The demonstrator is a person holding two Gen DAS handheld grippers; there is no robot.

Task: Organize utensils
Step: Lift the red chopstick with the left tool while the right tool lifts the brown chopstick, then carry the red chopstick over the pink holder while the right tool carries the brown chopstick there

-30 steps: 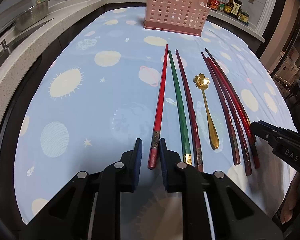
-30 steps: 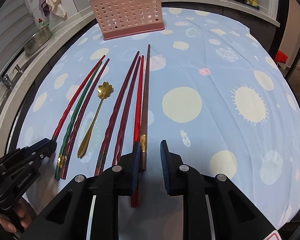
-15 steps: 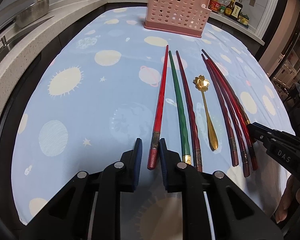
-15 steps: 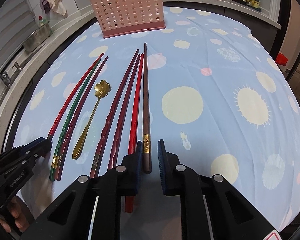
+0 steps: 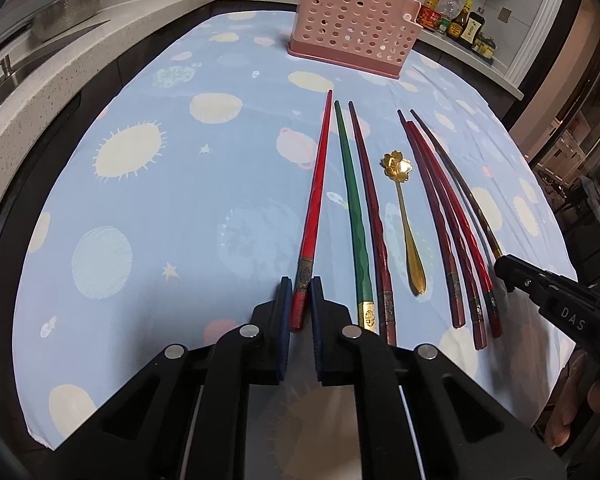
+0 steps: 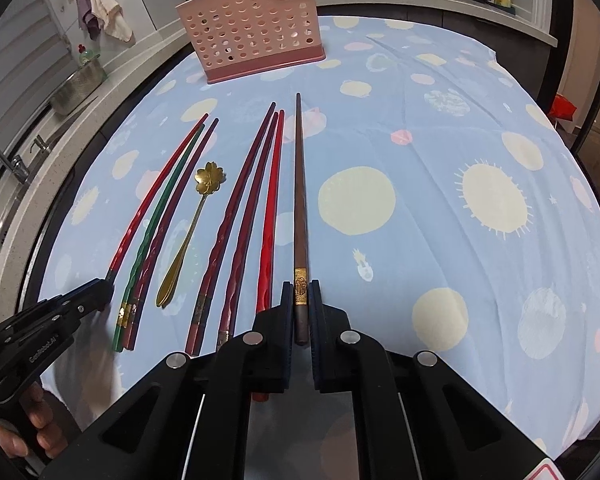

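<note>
Left gripper (image 5: 301, 294) straddles outermost red chopstick (image 5: 313, 208).

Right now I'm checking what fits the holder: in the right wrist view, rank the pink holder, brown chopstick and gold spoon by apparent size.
1. pink holder, though farthest away
2. brown chopstick, longest but thin
3. gold spoon, clearly shortest

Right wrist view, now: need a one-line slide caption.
Right gripper straddles the brown chopstick; remaining chopsticks, gold spoon and pink holder lie ahead.
</note>
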